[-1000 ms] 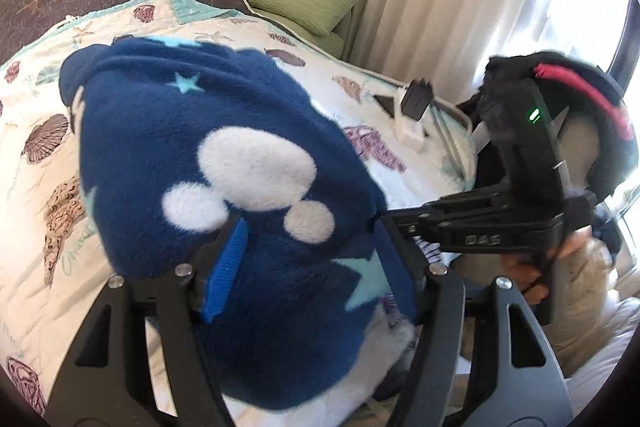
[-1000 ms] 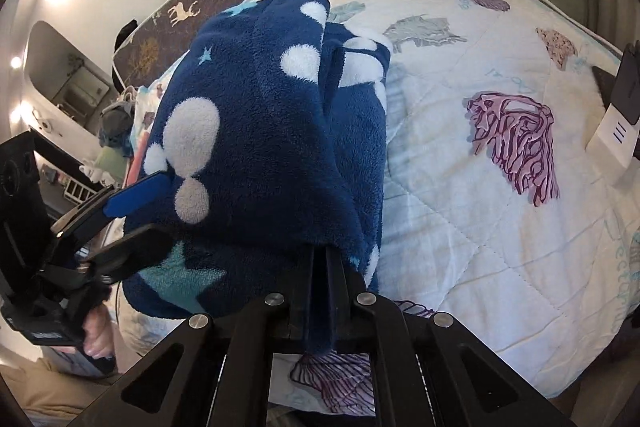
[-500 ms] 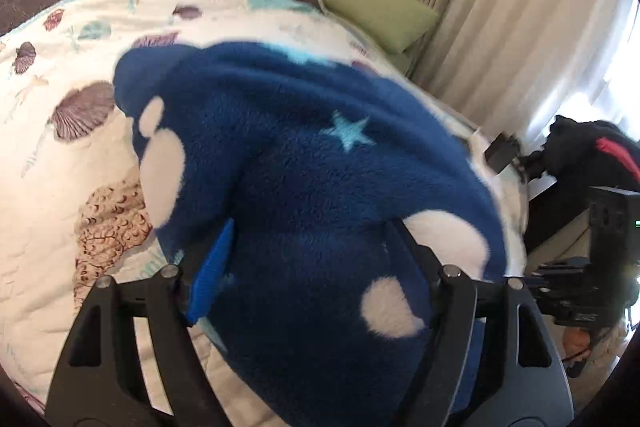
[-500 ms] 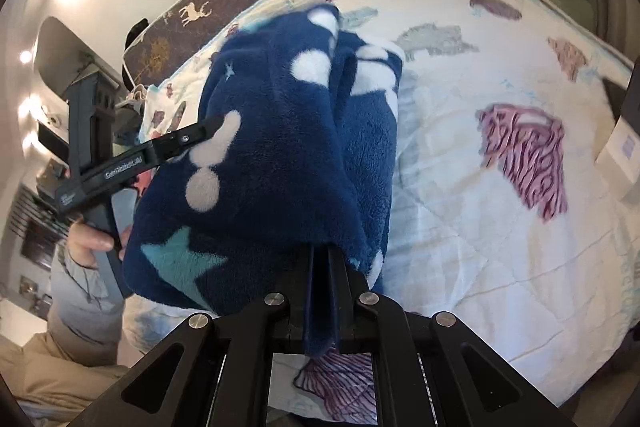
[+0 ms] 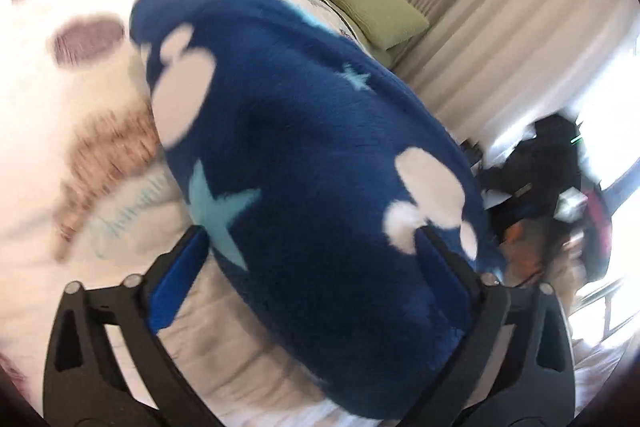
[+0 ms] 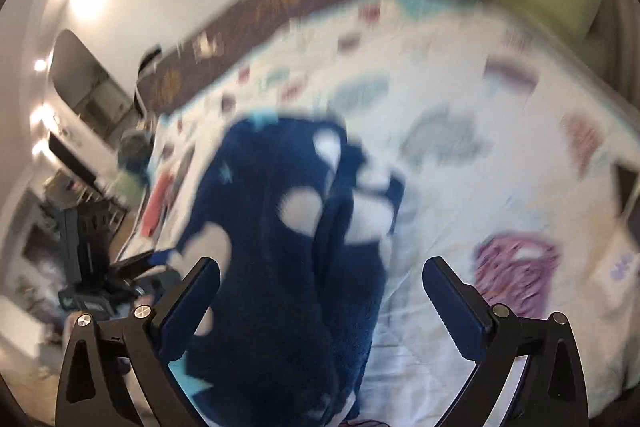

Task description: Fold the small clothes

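Your left claw (image 5: 316,247) is opening, its fingers spread wide on either side of the fleece (image 5: 312,163). The blue pad of the left finger (image 5: 176,283) stands clear of the cloth; the right finger runs along the fleece's edge, and you cannot tell whether it touches. The fleece, dark blue with white blobs and pale stars, lies in a folded heap on the quilt (image 5: 52,131) of the bed. Green pillows (image 5: 372,11) sit at the far side by the curtains (image 5: 500,27).

Your right claw (image 6: 320,279) is opening too, jaws wide. The fleece (image 6: 280,267) lies between them, against the left finger (image 6: 192,303) and apart from the right one. The quilt (image 6: 460,87) is blurred.
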{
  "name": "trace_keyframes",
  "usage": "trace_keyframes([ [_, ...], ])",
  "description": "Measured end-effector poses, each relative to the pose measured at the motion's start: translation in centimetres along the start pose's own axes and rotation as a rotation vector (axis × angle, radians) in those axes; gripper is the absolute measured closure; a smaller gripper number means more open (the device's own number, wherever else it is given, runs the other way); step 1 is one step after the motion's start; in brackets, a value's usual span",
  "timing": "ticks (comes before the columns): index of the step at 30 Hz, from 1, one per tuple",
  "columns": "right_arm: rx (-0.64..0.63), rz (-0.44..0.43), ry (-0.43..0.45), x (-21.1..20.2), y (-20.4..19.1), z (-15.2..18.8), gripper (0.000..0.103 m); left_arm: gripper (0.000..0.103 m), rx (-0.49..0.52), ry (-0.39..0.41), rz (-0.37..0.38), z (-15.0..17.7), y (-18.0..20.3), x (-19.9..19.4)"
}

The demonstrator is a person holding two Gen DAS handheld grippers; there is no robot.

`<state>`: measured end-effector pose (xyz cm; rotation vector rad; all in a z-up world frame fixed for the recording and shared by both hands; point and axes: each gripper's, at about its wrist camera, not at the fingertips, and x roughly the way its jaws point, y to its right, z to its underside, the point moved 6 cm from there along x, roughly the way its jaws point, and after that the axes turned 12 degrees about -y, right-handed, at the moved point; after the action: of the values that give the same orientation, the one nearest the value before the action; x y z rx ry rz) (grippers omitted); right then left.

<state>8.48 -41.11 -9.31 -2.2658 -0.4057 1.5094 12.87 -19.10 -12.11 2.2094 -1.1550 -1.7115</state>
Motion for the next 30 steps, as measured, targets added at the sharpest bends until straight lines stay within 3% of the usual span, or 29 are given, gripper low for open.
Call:
trace_keyframes([
  [3, 0.051, -0.15, -0.14, 4.3, 1.7, 0.0, 0.0, 0.0, -0.024, -0.039, 0.091, -0.1, -1.1, 1.4],
  [6, 0.02, -0.319, -0.187, 7.0, 2.4, 0.0, 0.0, 0.0, -0.058, -0.084, 0.207, -0.3, -2.0, 3.0],
  [8, -0.039, -0.376, -0.197, 7.2, 2.1, -0.6, 0.0, 0.0, -0.086, -0.107, 0.276, -0.4, -2.4, 3.9],
  [10, -0.037, -0.388, -0.22, 7.7, 1.7, -1.4, 0.0, 0.0, -0.088, -0.104, 0.289, -0.9, -2.3, 4.6],
  [12, -0.045, -0.466, -0.218, 8.0, 0.2, -2.4, 0.038, 0.013, -0.045, -0.062, 0.231, -1.8, -1.1, 3.9],
  [13, -0.019, -0.479, -0.216, 8.1, -0.5, -3.2, 0.039, 0.017, -0.004, -0.024, 0.188, -2.5, -0.3, 2.9],
  [15, -0.073, -0.415, -0.142, 6.7, -2.0, -5.0, 0.049, 0.022, 0.096, 0.059, 0.118, -5.3, 1.3, 0.0],
  [18, -0.165, -0.392, -0.018, 2.7, -4.3, -9.8, 0.05, 0.022, 0.19, 0.134, 0.067, -10.8, 3.4, -3.7],
  [21, -0.256, -0.329, 0.096, -1.4, -6.5, -17.3, 0.05, 0.022, 0.301, 0.231, -0.054, -18.2, 5.7, -7.0],
  [23, -0.283, -0.282, 0.136, -3.1, -7.4, -23.0, 0.049, 0.021, 0.316, 0.261, -0.095, -23.7, 6.0, -8.2],
  [27, -0.257, -0.239, 0.154, -2.6, -6.2, -33.0, 0.048, 0.02, 0.313, 0.294, -0.118, -33.5, 3.1, -6.7],
  [30, -0.231, -0.191, 0.163, 1.9, -3.0, -39.1, 0.048, 0.021, 0.263, 0.29, -0.178, -38.9, -1.8, -2.5],
])
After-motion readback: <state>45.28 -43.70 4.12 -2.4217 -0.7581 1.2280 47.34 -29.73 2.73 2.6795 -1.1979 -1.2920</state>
